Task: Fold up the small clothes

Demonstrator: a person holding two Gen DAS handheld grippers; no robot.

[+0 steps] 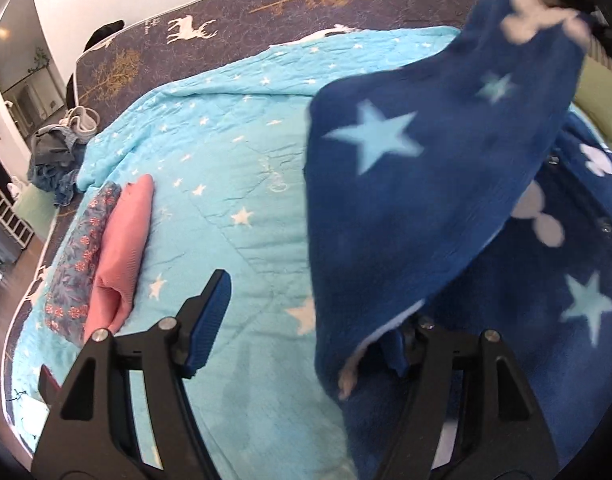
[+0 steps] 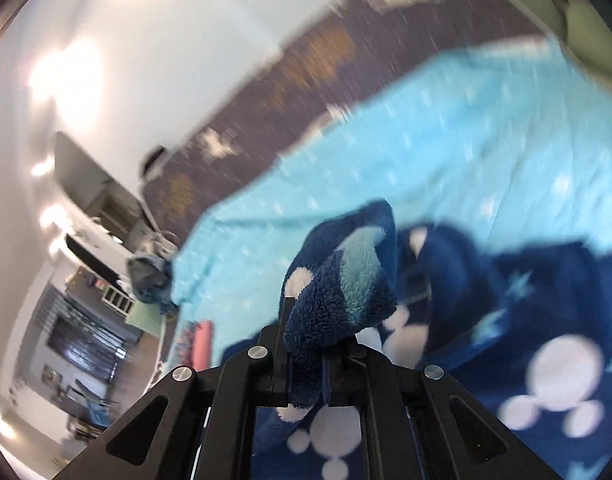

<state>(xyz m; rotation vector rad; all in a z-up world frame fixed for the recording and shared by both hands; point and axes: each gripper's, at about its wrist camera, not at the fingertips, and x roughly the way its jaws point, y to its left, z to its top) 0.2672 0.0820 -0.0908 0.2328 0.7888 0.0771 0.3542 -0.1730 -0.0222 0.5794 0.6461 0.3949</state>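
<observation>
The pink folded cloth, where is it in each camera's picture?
Left wrist view: the pink folded cloth lies at left on the light blue star quilt, beside a flowered folded cloth.
Right wrist view: a blurred pink strip low at left, at the quilt's near edge.
Shared landmark: the dark blue fleece garment with stars, which the right gripper pinches.
</observation>
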